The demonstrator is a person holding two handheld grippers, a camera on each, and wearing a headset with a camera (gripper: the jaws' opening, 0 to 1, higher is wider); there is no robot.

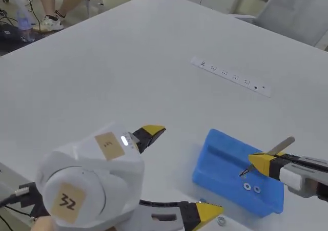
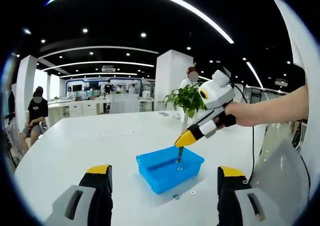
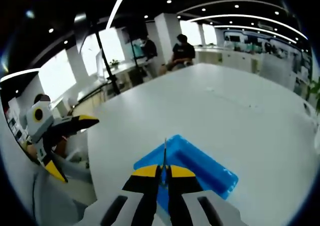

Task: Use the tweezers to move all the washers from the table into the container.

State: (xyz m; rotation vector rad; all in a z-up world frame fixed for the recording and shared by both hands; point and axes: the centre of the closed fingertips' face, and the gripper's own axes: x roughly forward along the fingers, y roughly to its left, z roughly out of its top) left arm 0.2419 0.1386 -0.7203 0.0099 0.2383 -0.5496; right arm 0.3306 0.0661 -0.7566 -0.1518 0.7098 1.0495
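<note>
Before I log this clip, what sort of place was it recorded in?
Probably an open-plan office: a large white table with a power strip on it, rows of desks under ceiling lights, and a potted plant.

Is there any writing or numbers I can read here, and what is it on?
"32": on the round sticker at the back of the left gripper.
Top sticker on the same gripper: a mark, too blurred to read.
Power strip: markings too small to read.
</note>
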